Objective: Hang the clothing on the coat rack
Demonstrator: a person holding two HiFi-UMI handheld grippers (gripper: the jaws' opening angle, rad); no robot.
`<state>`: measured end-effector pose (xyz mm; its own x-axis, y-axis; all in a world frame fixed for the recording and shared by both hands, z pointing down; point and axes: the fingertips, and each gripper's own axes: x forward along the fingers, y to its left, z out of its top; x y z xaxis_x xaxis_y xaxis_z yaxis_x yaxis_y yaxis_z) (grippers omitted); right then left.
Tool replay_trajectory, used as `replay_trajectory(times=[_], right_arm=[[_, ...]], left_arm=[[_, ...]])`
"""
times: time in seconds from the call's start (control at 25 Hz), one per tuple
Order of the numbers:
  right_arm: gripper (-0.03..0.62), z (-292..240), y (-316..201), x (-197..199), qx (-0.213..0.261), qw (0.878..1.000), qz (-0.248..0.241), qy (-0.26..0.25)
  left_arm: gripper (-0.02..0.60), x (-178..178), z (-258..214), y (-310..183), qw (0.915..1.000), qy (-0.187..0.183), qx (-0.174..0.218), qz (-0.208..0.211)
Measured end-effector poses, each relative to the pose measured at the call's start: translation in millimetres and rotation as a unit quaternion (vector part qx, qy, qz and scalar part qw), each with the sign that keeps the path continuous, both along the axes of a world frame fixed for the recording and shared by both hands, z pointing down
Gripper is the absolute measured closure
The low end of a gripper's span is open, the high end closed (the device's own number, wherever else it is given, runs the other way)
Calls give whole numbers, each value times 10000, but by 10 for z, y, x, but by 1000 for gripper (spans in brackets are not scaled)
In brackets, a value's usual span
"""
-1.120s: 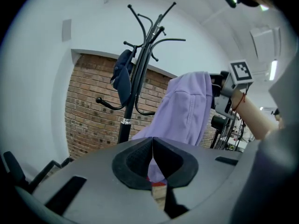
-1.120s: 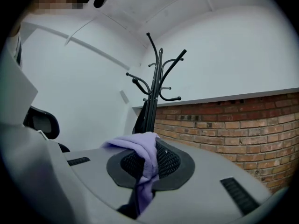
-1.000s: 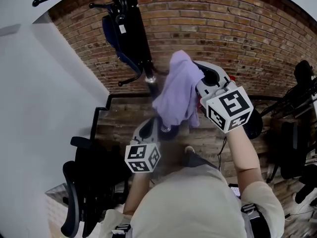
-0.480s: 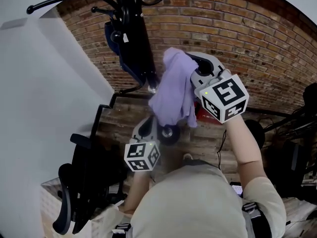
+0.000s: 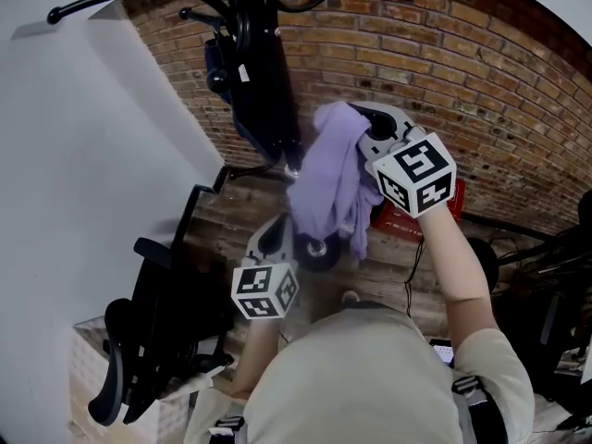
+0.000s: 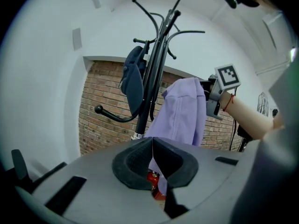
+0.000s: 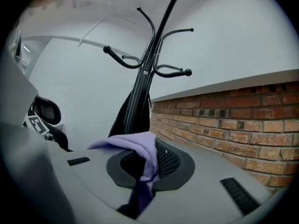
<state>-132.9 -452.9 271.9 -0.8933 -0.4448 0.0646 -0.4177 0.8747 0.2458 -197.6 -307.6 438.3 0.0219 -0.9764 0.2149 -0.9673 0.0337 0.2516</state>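
Head view: my right gripper [image 5: 368, 129] is raised in front of a brick wall [image 5: 462, 72]. It is clamped on the top of a lilac garment [image 5: 333, 183], which hangs down from it. The black coat rack [image 5: 248, 17] stands just left of the garment, with a dark blue item [image 5: 215, 63] hanging on it. My left gripper [image 5: 298, 246] sits lower and nearer, at the garment's bottom edge. A black office chair [image 5: 153, 331] is at near left.

Left gripper view: my jaws are closed to a thin line. A strip of lilac shows in the gap just below the pads; I cannot tell whether they pinch it. The garment hangs right of the rack's pole, apart from its hooks.

Right gripper view: my jaws are shut on a fold of the garment, which drapes over the left pad. The rack rises beyond.
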Motion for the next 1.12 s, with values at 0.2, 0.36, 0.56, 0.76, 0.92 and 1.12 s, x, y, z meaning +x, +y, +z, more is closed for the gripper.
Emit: replay_trajectory(times=[0.2,0.36,0.56,0.76,0.92,1.12], right_arm=[[580,249,-170,-84,-237,9994,-191,171],[580,438,-303,-142,-333,9986,-239,341],[580,749,-406,-239,-328,9963,-367,710],[580,1006,-560,-239,-612,9944,-404,766],[580,1194,-652,-204,-795,9929,-411,789],[580,1447,-695,-111,-1214,9890,-566,625]], left_arm=[[577,-16,43,-38,9999,-8,-54,-120],[577,-49,65,-77,9997,12,-64,-217],[577,-74,96,-145,9995,18,-99,-309],[577,-96,93,-217,9991,11,-119,-417],[577,-126,94,-256,9986,-2,-117,-511],[577,-130,113,-299,9982,-4,-120,-584]])
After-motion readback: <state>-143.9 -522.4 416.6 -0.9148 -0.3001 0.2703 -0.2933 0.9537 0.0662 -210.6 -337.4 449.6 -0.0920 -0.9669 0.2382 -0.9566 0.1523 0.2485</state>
